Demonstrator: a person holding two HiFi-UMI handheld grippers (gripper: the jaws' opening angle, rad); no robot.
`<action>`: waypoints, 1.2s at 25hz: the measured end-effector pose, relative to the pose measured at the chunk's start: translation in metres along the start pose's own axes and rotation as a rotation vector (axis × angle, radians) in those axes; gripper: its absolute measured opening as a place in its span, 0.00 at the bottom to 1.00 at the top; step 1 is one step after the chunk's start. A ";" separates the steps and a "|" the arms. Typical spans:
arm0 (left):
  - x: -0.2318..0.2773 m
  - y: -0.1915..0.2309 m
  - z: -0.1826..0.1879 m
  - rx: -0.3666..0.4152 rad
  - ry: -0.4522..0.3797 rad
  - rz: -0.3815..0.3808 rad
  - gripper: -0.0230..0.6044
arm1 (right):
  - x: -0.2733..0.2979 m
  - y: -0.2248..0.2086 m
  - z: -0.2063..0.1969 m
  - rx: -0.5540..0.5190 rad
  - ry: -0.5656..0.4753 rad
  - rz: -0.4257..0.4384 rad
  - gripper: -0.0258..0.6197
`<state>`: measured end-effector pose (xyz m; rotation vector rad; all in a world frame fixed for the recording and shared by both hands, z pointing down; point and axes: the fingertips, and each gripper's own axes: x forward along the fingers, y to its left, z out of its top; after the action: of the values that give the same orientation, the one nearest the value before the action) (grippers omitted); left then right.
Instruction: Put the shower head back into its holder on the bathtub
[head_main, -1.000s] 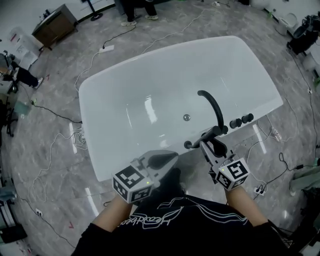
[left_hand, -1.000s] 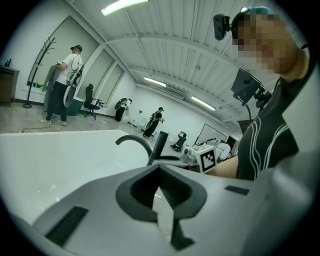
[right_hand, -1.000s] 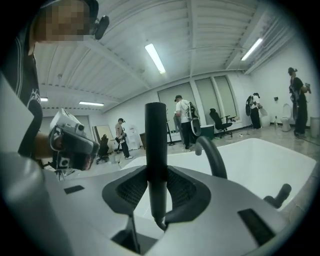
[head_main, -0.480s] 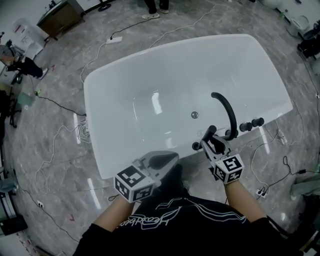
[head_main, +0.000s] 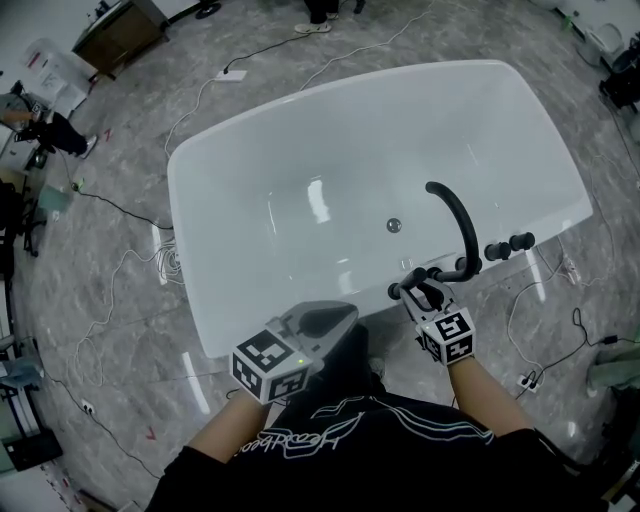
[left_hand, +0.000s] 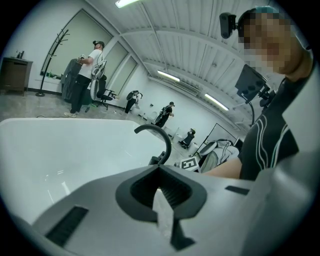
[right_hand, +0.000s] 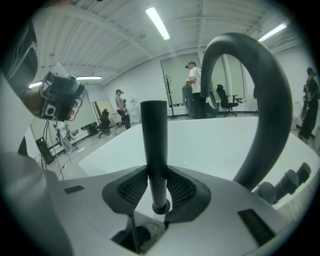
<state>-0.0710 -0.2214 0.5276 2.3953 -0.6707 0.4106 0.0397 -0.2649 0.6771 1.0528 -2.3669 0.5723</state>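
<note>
The black shower head (head_main: 408, 285) is a slim dark rod that stands upright between the pads of my right gripper (head_main: 424, 293), which is shut on it. In the right gripper view the rod (right_hand: 154, 145) rises out of the gripper (right_hand: 157, 192), and its ringed lower end sits just below the pads. It hangs at the near rim of the white bathtub (head_main: 250, 320), just left of the black arched faucet (head_main: 456, 215). I cannot make out the holder under the gripper. My left gripper (head_main: 335, 318) is shut and empty, low over the near rim to the left.
Black tap knobs (head_main: 506, 244) sit on the rim right of the faucet. A drain (head_main: 394, 225) marks the tub floor. Cables (head_main: 150, 265) and a power strip (head_main: 524, 380) lie on the grey floor around the tub. People stand beyond the tub's far side.
My right gripper has come down with the shower head towards the tub rim, close beside the faucet's base. The left gripper has sunk slightly and stays shut.
</note>
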 end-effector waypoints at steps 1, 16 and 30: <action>0.000 0.000 -0.001 -0.001 0.004 0.001 0.04 | 0.001 0.002 -0.004 -0.012 0.013 0.003 0.23; -0.003 -0.018 -0.012 0.000 0.018 -0.006 0.04 | 0.000 0.024 -0.023 -0.052 0.088 0.035 0.23; -0.012 -0.115 0.023 0.131 -0.057 -0.128 0.04 | -0.177 0.091 0.115 -0.077 -0.226 0.269 0.25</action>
<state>-0.0150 -0.1526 0.4505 2.5662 -0.5256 0.3432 0.0434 -0.1722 0.4668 0.8070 -2.7307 0.4706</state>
